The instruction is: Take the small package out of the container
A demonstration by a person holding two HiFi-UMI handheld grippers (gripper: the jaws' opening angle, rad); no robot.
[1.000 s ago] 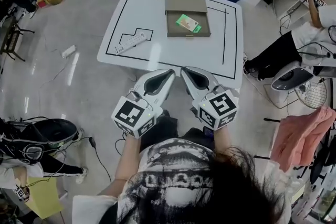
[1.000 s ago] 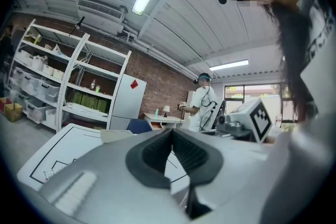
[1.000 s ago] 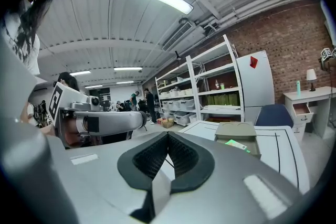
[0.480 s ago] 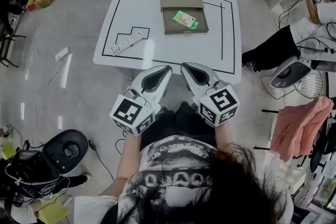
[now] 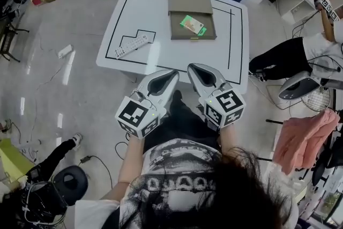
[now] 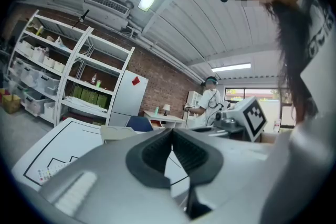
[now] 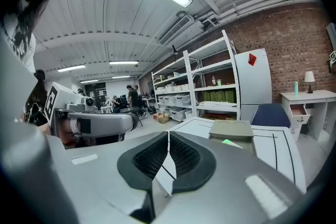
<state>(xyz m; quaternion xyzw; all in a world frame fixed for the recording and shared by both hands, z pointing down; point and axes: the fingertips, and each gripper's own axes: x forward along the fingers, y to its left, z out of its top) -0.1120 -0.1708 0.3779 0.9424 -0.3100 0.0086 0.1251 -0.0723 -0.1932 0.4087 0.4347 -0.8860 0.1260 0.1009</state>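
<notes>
my right gripper and left gripper are closed, empty; the small package lies far ahead, nearer my right.

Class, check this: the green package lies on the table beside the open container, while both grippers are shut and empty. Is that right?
No. The head view shows the green package inside the open container, not beside it. The left gripper and right gripper are shut and empty.

Your left gripper and right gripper wear smooth pale plastic shells with ribbed matt black pads. The white table looks smooth, the container matt cardboard, the small package glossy.
</notes>
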